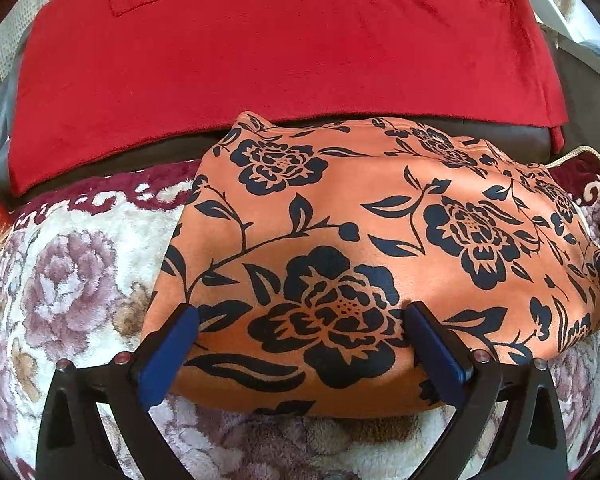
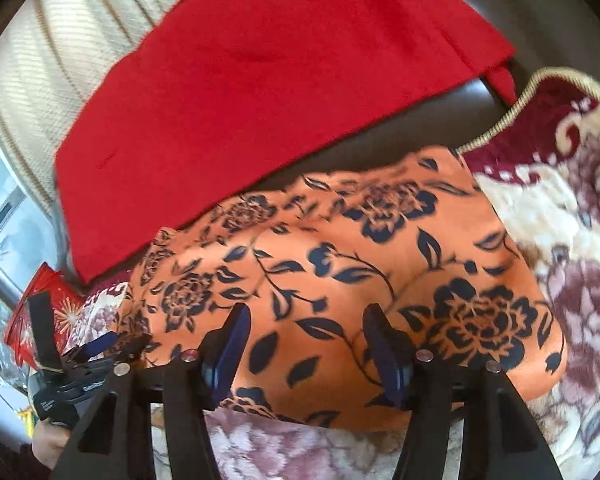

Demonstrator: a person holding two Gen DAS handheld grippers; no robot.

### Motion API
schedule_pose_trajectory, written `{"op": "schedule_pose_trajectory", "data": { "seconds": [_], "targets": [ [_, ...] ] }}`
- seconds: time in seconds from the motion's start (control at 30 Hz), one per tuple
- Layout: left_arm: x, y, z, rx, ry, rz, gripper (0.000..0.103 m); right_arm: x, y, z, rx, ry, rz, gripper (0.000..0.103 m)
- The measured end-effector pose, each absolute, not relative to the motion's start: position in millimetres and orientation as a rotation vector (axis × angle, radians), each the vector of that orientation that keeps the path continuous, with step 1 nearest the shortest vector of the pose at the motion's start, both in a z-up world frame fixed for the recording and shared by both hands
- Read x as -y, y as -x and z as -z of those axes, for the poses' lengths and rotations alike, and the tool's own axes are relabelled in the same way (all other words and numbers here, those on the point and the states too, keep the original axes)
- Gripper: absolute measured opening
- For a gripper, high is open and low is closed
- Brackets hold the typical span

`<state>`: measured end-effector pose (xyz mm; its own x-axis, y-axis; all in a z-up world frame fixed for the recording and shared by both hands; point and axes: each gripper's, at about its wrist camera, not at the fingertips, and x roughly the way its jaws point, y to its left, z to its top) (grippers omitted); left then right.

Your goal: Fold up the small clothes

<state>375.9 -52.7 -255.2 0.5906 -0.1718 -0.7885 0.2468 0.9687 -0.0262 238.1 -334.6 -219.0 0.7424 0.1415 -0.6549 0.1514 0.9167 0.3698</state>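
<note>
An orange cloth with black flowers (image 1: 360,248) lies folded on a plush floral blanket (image 1: 80,272). My left gripper (image 1: 304,316) is open, its blue-padded fingers (image 1: 180,340) spread over the cloth's near edge, holding nothing. In the right wrist view the same cloth (image 2: 340,280) lies below my right gripper (image 2: 306,322), which is open over its near edge with nothing between the pads. The left gripper (image 2: 80,364) shows at the lower left of that view, by the cloth's left end.
A red fleece cloth (image 1: 280,48) lies behind the orange one on a dark brown surface (image 1: 500,136); it also shows in the right wrist view (image 2: 260,92). A red packet (image 2: 40,320) sits at the left. Cream curtains (image 2: 60,40) hang beyond.
</note>
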Motion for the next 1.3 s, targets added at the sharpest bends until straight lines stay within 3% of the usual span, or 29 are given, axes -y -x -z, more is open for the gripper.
{"op": "schedule_pose_trajectory", "data": {
  "seconds": [0.33,0.73,1.1,1.3],
  "targets": [
    [52,-374,254,-0.906,-0.080,0.222,0.103,321,-253,243,-0.872,-0.361,0.005,0.062],
    [1,-320,249,-0.990,0.315,0.251,0.103,379,-195,228,-0.805,-0.700,-0.144,0.064],
    [-28,-363,276,-1.081,0.593,0.277,0.103,414,-193,276,-0.898,-1.075,-0.185,0.070],
    [-24,-379,279,-1.004,0.693,0.284,0.102,422,-206,289,-0.810,-1.168,-0.134,0.070]
  ]
}}
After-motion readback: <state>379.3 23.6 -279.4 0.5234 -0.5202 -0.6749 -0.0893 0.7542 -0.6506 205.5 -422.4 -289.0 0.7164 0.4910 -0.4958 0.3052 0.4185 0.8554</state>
